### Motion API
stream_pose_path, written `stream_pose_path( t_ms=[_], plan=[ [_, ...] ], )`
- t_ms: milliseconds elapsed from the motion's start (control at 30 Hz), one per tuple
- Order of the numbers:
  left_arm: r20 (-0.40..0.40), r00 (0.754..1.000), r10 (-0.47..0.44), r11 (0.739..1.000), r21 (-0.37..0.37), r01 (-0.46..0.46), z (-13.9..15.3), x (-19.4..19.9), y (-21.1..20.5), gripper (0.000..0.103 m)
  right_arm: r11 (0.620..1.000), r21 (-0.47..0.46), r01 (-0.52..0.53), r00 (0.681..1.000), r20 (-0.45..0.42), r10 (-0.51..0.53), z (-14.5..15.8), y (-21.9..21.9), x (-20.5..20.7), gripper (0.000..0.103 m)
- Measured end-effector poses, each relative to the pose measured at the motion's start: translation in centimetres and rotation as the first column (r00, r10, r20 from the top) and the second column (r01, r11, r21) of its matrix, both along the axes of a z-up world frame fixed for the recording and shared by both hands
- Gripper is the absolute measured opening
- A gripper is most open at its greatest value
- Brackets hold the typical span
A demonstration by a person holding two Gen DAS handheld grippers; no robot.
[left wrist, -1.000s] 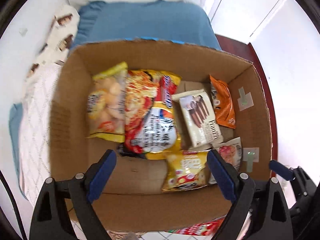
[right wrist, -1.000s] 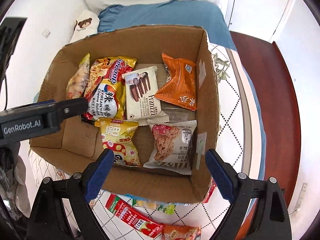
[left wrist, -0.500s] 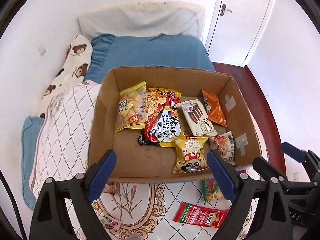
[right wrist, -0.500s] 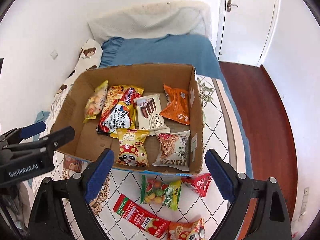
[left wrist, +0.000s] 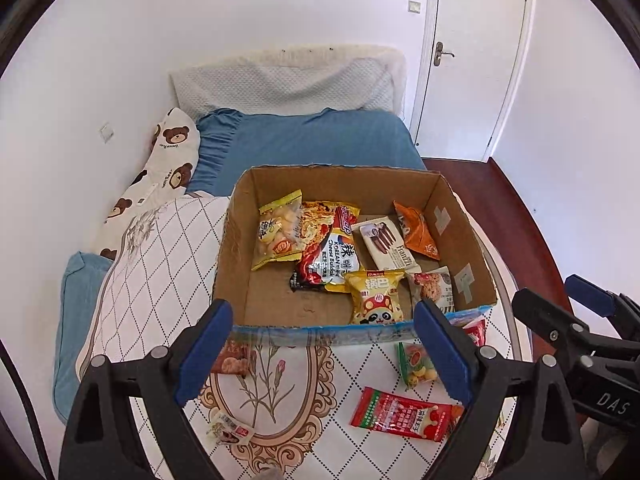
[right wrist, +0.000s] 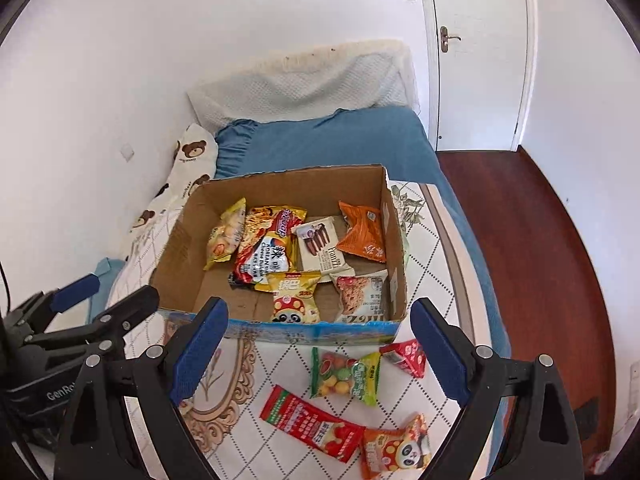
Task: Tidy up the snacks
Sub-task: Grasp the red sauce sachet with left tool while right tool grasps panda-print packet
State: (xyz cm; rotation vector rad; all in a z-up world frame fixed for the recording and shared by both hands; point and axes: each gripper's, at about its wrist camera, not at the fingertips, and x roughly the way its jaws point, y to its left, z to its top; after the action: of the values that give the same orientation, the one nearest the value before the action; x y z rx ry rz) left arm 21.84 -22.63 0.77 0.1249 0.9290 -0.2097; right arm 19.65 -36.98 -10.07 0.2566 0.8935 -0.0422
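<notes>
From the left wrist camera, the left gripper (left wrist: 323, 354) had its blue-padded jaws spread wide with nothing between them, hanging over the patterned blanket (left wrist: 160, 280) on the bed, in front of the near wall of a cardboard box (left wrist: 236, 264). The box sat on the blanket and held six snack packs: a yellow bag (left wrist: 279, 232) at the left, a red noodle pack (left wrist: 326, 246) beside it, a white biscuit pack (left wrist: 386, 244), an orange pack (left wrist: 416, 232) toward the right wall, a yellow panda bag (left wrist: 376, 298) near the front, and a brown cookie pack (left wrist: 434, 288) at the front right. Outside the box, on the blanket, lay a long red packet (left wrist: 404, 418), a green candy bag (left wrist: 416, 366), a small red pack (left wrist: 476, 330) against the box's front corner, a brown pack (left wrist: 232, 360) partly tucked under the box edge, and a small white wrapper (left wrist: 230, 432). The right gripper (left wrist: 568, 320) showed at the right edge. Behind the box were a blue sheet (left wrist: 320, 136), a bear-print pillow (left wrist: 168, 160) and a white door (left wrist: 476, 52).

From the right wrist camera, the right gripper (right wrist: 319, 350) was likewise wide open and empty, above the blanket (right wrist: 436, 248) in front of the box (right wrist: 180, 248). The same six packs lay inside. Between its jaws on the blanket were the green candy bag (right wrist: 346, 376), the small red pack (right wrist: 404, 356) and the long red packet (right wrist: 312, 424), touching an orange panda bag (right wrist: 394, 448) at the bottom. The left gripper (right wrist: 96, 304) reached in from the left edge, its jaws apart.
</notes>
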Motion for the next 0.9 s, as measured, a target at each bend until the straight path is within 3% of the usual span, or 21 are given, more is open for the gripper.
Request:
stream_pose_path(
  t_ms=[133, 233, 267, 333, 467, 533, 600, 700, 800, 867, 900],
  plan=[
    [-0.104, 0.995, 0.003, 1.0, -0.028, -0.006, -2.3, -0.9, -0.3, 0.093, 0.997, 0.061, 0.041, 0.999, -0.022, -0.04, -1.4, -1.2, -1.7, 0.095],
    [-0.237, 0.971, 0.023, 0.998, -0.046, -0.035, -6.8, -1.6, -1.0, 0.093, 0.994, 0.081, 0.075, 0.995, -0.071, -0.069, -3.9, -2.6, -3.3, 0.092],
    [-0.275, 0.961, 0.032, 0.998, -0.048, -0.047, -8.1, -1.7, -1.1, 0.093, 0.993, 0.085, 0.083, 0.993, -0.094, -0.075, -5.0, -3.1, -3.9, 0.074],
    [-0.42, 0.907, 0.038, 0.992, -0.09, -0.084, -12.4, -1.8, -1.4, 0.093, 0.992, 0.082, 0.096, 0.982, -0.17, -0.081, -7.6, -3.8, -4.9, 0.059],
    [-0.638, 0.769, 0.042, 0.958, -0.193, -0.213, -19.4, -2.3, -2.1, 0.092, 0.973, 0.126, 0.195, 0.943, -0.295, -0.151, -12.7, -6.2, -7.7, 0.059],
    [-0.693, 0.719, 0.049, 0.931, -0.229, -0.284, -21.4, -2.4, -2.3, 0.092, 0.949, 0.176, 0.263, 0.92, -0.341, -0.192, -14.6, -7.5, -9.0, 0.062],
    [-0.753, 0.655, 0.062, 0.902, -0.239, -0.36, -23.5, -2.2, -2.7, 0.092, 0.92, 0.219, 0.324, 0.897, -0.382, -0.225, -16.2, -8.4, -10.2, 0.067],
    [-0.82, 0.564, 0.097, 0.863, -0.213, -0.458, -26.3, -2.0, -3.1, 0.092, 0.87, 0.293, 0.395, 0.87, -0.425, -0.252, -18.2, -9.1, -12.1, 0.067],
    [-0.825, 0.549, 0.134, 0.848, -0.191, -0.494, -27.2, -1.8, -3.2, 0.092, 0.832, 0.348, 0.433, 0.855, -0.452, -0.256, -19.6, -8.9, -13.1, 0.067],
    [-0.807, 0.575, 0.13, 0.861, -0.196, -0.47, -27.0, -1.8, -3.4, 0.092, 0.808, 0.388, 0.444, 0.85, -0.468, -0.242, -20.4, -8.4, -13.3, 0.067],
    [-0.793, 0.598, 0.115, 0.883, -0.194, -0.427, -26.7, -1.8, -3.7, 0.086, 0.8, 0.4, 0.446, 0.847, -0.476, -0.234, -20.7, -8.2, -13.3, 0.067]
  ],
)
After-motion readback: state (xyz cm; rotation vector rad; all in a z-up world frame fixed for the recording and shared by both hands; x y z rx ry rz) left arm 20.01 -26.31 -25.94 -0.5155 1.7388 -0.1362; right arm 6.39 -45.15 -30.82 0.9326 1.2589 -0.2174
